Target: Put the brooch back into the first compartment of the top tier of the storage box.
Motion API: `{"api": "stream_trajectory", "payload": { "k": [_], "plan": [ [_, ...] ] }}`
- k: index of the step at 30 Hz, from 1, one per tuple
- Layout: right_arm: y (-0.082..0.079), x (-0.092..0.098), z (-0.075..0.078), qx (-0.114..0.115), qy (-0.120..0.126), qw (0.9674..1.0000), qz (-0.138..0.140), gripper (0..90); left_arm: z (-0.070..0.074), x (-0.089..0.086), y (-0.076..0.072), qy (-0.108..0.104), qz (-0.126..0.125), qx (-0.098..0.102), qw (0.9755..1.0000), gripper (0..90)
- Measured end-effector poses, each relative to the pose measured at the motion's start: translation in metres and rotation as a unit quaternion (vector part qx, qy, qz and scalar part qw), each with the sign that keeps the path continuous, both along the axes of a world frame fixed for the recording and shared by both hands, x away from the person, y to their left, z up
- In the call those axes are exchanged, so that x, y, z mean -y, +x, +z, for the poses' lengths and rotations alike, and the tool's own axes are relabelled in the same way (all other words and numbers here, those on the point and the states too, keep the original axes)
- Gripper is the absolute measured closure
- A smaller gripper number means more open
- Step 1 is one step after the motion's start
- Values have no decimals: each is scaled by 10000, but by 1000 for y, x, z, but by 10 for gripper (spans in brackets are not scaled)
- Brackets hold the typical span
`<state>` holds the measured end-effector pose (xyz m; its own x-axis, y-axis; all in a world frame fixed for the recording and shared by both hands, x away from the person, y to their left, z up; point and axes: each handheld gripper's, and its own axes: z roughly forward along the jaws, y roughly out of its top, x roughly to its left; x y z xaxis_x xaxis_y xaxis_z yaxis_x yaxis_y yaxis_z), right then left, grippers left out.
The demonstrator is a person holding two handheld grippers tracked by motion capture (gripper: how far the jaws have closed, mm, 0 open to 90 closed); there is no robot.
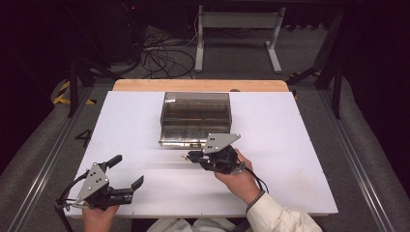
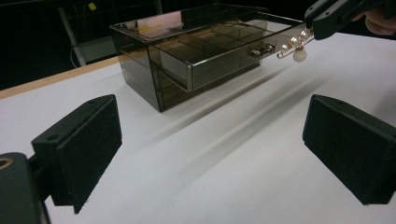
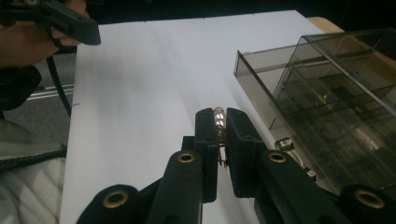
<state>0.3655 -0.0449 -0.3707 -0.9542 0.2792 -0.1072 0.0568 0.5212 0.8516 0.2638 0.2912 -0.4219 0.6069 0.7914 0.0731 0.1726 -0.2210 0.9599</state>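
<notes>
A smoky clear drawer box (image 1: 196, 113) stands at the middle of the white board, its top drawer (image 2: 210, 60) pulled out and showing divided compartments. My right gripper (image 1: 186, 155) hovers just in front of the drawer, shut on a small gold piece of jewellery with pearl beads (image 2: 294, 49). In the right gripper view the beads (image 3: 218, 116) show pinched between the two jaws of my right gripper (image 3: 219, 123), to the left of the drawer box (image 3: 327, 102). My left gripper (image 1: 128, 170) rests at the near left of the board, open with nothing between its pads (image 2: 84, 149).
The white board (image 1: 290, 159) covers a wooden table (image 1: 145, 85). Beyond the table's far edge lie cables (image 1: 162, 55) on the floor and a white table frame (image 1: 237, 29). Dark stands rise on both sides.
</notes>
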Motion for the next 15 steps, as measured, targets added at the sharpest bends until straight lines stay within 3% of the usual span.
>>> {"api": "stream_trajectory", "payload": {
  "k": [15],
  "plan": [
    [4,1,10,234,312,9992,-48,841,0,0,0,-11,-13,-4,10000,55]
  ]
}}
